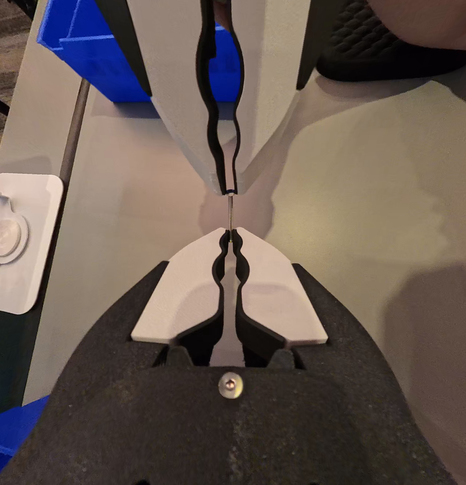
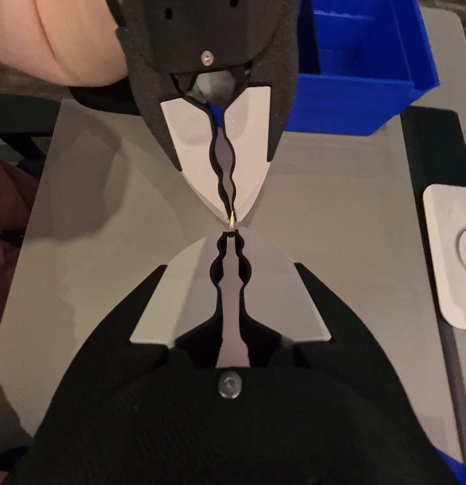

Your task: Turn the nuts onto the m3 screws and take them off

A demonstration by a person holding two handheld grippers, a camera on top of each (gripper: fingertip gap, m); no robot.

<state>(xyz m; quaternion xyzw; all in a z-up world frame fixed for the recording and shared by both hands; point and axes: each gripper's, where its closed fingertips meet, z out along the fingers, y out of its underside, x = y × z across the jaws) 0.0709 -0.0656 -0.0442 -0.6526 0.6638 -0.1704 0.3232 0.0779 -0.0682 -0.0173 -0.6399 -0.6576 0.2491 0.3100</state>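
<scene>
In the left wrist view my left gripper (image 1: 230,232) is shut on the lower end of a thin silver M3 screw (image 1: 230,212). The screw points straight away from it to the right gripper (image 1: 229,193), which comes in from the top. The right gripper is shut on a small nut (image 1: 230,191) with a blue ring, at the screw's far tip. In the right wrist view my right gripper (image 2: 229,233) pinches the dark nut (image 2: 229,235). The left gripper (image 2: 232,216) faces it tip to tip with the foreshortened screw (image 2: 231,223) between them. Both are held above the grey table (image 2: 331,210).
A blue bin (image 1: 95,57) stands at the table's far side and also shows in the right wrist view (image 2: 363,68). A white moulded tray (image 1: 24,236) lies at the table edge (image 2: 452,257). Another blue bin corner (image 1: 6,433) is near me. A hand (image 2: 51,39) holds the left gripper.
</scene>
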